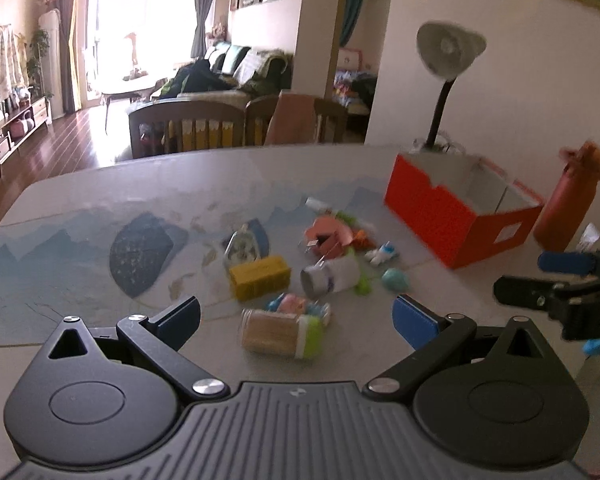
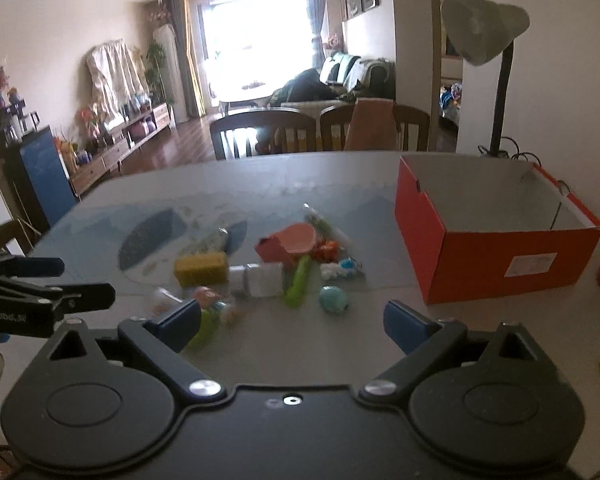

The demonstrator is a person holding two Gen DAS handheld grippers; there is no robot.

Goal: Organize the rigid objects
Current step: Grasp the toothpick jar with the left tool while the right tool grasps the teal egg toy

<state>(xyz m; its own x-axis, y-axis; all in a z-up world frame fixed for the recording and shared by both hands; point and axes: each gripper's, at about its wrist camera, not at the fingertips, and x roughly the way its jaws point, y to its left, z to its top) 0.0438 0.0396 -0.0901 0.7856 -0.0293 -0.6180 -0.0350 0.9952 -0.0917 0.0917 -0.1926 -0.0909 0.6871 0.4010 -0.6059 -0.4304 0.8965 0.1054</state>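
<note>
While every loose item lies on the grey table [image 1: 100,184] and the open orange cardboard box [image 1: 460,216] shows only bare white walls inside, the sorting looks to be at its very start, with both tools in the approach to a first pick

Going left to right in the left wrist view, the left gripper [image 1: 296,316] has its blue-padded jaws spread wide with nothing between the pads; through that gap lies a clear jar of wooden toothpicks with a green cap [image 1: 280,332] on its side, closest of all to the fingers but not touched. Just beyond it sit a yellow rectangular block [image 1: 260,276], a white cylindrical can [image 1: 332,276] tipped over, a pink boxy toy [image 1: 328,236], a small white and blue figure [image 1: 382,254] and a teal round ball [image 1: 396,280], bunched near one another. The orange box stands well apart on the right of the heap, a tall orange bottle [image 1: 568,208] just past it

In the right wrist view the right gripper [image 2: 292,322] also has its jaws wide apart and empty, aimed at bare table just short of the teal ball [image 2: 334,300] and a lime green stick-like piece [image 2: 298,282]; motion blur makes that green piece hard to identify, possibly a toy handle

My judgement is that the next move calls for one gripper to drop lower, straddle a single item such as the jar across its narrow width, close, and carry it rightwards over the orange box [image 2: 496,248] rim
</note>
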